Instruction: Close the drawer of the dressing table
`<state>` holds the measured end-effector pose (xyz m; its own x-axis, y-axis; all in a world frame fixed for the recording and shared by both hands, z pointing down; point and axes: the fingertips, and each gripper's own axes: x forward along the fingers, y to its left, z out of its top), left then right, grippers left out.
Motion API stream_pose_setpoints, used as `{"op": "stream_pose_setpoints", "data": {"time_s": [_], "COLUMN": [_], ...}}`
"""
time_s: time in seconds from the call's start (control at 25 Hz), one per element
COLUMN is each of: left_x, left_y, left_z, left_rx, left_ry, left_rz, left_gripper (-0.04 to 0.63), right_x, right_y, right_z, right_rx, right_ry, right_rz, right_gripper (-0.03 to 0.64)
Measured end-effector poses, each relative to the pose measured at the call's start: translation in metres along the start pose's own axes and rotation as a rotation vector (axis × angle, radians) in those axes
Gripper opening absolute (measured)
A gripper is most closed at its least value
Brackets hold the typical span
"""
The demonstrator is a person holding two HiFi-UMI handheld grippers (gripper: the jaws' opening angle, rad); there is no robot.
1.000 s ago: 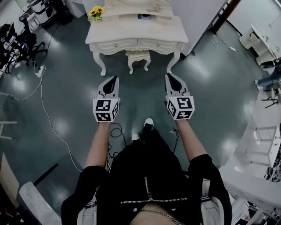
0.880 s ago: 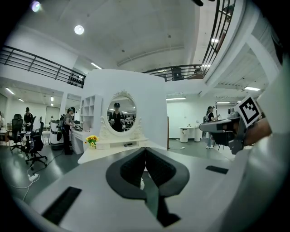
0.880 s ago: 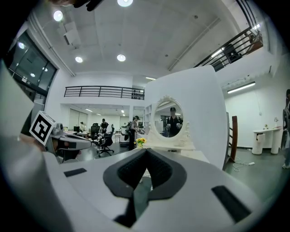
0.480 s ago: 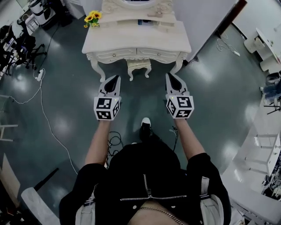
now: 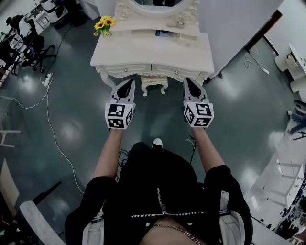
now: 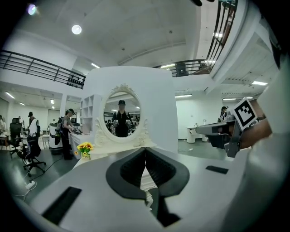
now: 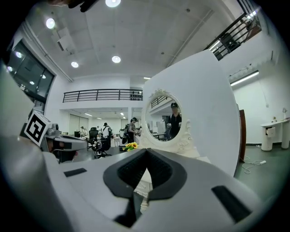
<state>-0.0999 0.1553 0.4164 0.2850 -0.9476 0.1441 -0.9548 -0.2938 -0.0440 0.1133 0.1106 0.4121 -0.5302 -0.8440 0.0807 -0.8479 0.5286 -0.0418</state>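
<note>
The white dressing table (image 5: 153,53) stands ahead with an oval mirror (image 5: 154,4) on top and two front drawers (image 5: 128,70), which look flush from above. A dark bluish patch (image 5: 165,33) shows on its raised back shelf; I cannot tell whether it is an open small drawer. My left gripper (image 5: 128,83) and right gripper (image 5: 188,81) are held side by side, level, pointing at the table's front edge and just short of it. Both are shut with nothing between the jaws, as seen on the left gripper (image 6: 145,148) and right gripper (image 7: 147,149). The mirror (image 6: 121,118) reflects the person.
A small white stool (image 5: 154,82) is tucked under the table. Yellow flowers (image 5: 104,22) stand on its left corner. A white partition (image 5: 234,24) rises behind. A cable (image 5: 48,110) and power strip (image 5: 48,76) lie on the floor at left. White furniture (image 5: 291,158) lines the right.
The person has walked toward the dressing table. Both grippers, still shut and level, have come from well short of it to nearly over its front edge.
</note>
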Motion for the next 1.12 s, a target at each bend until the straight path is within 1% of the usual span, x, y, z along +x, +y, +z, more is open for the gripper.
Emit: {"op": "stream_pose_setpoints", "data": {"time_s": [0.2,0.36,0.52,0.76,1.12], "left_x": [0.030,0.061,0.099,0.178,0.303], "left_y": [0.016,0.029,0.047,0.088,0.164], "left_z": [0.007,0.007,0.007,0.007,0.031], "left_rx": [-0.013,-0.014,-0.020,-0.021,-0.007], "left_ry": [-0.006,-0.006,0.002,0.007,0.013], "left_rz": [0.013,0.017,0.010,-0.026,-0.108], "left_gripper": [0.021,0.021,0.021,0.021,0.021], "right_x": [0.034,0.061,0.097,0.172,0.302], "right_y": [-0.009,-0.024,-0.039,-0.065,-0.102], "right_z": [-0.003,0.001,-0.003,-0.007,0.016], "right_rx": [0.005,0.010,0.018,0.017,0.007], "right_ry": [0.016,0.009,0.025,0.047,0.060], "right_rz": [0.029,0.029,0.022,-0.009,-0.077], "right_gripper": [0.006,0.006,0.006,0.006,0.006]}}
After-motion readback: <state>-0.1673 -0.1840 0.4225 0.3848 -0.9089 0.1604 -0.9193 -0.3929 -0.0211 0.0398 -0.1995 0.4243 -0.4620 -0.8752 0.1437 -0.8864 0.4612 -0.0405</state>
